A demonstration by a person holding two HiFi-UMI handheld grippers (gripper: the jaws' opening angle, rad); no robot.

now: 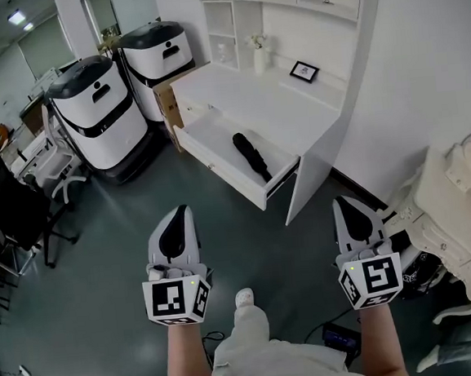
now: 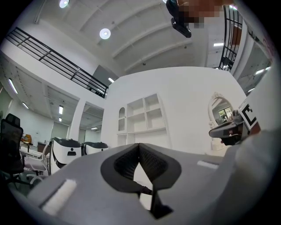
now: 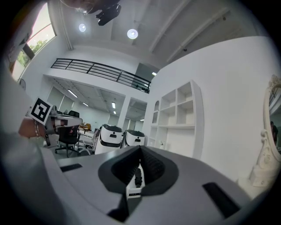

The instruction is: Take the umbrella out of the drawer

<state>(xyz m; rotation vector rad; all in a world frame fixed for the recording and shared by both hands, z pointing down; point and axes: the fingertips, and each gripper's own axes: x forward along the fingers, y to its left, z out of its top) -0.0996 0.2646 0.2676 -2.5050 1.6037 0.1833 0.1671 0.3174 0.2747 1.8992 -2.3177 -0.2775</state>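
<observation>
A black folded umbrella [image 1: 252,157] lies inside the open drawer [image 1: 217,162] of a white desk [image 1: 269,106], seen in the head view above centre. Both grippers hang level over the floor, well short of the drawer. My left gripper [image 1: 180,212] is shut with nothing between its jaws, and its tips meet in the left gripper view [image 2: 139,146]. My right gripper [image 1: 341,203] is also shut and empty [image 3: 140,148]. Through the gap under the right jaws a slim dark shape shows above a white drawer front [image 3: 134,191]; it looks like the umbrella.
Two white-and-black machines [image 1: 98,113] [image 1: 158,55] stand left of the desk. Black office chairs [image 1: 21,218] are at far left. An ornate white piece of furniture [image 1: 466,196] stands at right. A small picture frame [image 1: 304,71] and a vase [image 1: 258,54] sit on the desk.
</observation>
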